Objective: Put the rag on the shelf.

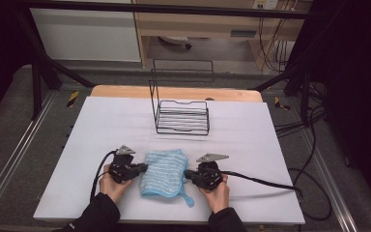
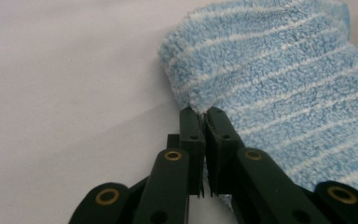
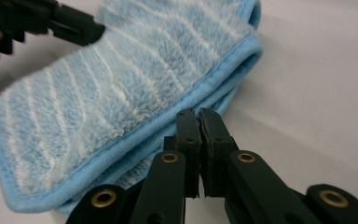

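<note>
Two grippers meet a folded towel on the bench

Left gripper (image 2: 204,112) fingers pinch the blue towel (image 1: 164,173)'s left edge; right gripper (image 3: 199,113) fingers, closed, touch its right hem, holding nothing visible.

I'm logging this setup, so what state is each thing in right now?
Blue towel: folded, flat on the table.
Wire rack: upright, empty, behind the towel.
Left gripper: fingers shut at the towel's edge.
Right gripper: fingers shut at the towel's hemmed edge.
</note>
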Available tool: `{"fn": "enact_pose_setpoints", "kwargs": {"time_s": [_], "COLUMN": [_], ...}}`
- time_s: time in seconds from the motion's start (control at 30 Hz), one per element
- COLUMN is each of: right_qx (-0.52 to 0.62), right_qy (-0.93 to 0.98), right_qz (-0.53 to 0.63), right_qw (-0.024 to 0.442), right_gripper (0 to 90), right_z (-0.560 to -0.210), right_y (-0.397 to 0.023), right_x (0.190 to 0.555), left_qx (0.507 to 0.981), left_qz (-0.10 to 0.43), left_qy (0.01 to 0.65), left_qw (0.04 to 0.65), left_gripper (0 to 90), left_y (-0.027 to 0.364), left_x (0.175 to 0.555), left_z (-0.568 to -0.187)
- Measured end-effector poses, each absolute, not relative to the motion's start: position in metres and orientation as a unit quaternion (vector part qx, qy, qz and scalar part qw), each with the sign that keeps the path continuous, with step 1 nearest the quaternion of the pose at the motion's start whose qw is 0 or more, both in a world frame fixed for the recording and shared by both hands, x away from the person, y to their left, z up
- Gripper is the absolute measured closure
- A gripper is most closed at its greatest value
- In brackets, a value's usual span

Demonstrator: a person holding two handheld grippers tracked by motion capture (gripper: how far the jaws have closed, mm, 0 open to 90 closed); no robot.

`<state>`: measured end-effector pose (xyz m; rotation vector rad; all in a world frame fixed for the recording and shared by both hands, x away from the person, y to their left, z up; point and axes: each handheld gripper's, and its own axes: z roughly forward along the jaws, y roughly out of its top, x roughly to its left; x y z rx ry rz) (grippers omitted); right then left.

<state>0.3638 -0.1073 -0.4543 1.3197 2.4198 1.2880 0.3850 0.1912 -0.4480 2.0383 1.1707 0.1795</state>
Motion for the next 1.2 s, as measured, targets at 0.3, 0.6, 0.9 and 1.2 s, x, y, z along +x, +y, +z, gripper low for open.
{"fn": "enact_pose_setpoints", "kwargs": {"time_s": [0.3,0.6,0.9,1.2], "right_qx": [0.409,0.388,0.387,0.408], "right_qy": [0.794,0.781,0.778,0.77], "right_qz": [0.445,0.478,0.485,0.479], "right_qw": [0.065,0.1,0.104,0.102], "right_gripper": [68.5,41.0,31.4,31.1], "right_z": [-0.453,-0.428,-0.425,-0.435], "right_y": [-0.112,-0.125,-0.126,-0.117], "right_x": [0.366,0.379,0.386,0.408], "left_qx": [0.78,0.766,0.783,0.795], "left_qz": [0.095,0.094,0.074,0.069], "left_qy": [0.452,0.471,0.472,0.465], "left_qw": [0.423,0.426,0.398,0.383], "left_gripper": [58.4,43.7,56.2,73.4], "left_y": [0.199,0.197,0.185,0.183], "left_x": [0.389,0.422,0.432,0.43], "left_z": [-0.435,-0.428,-0.443,-0.446]}}
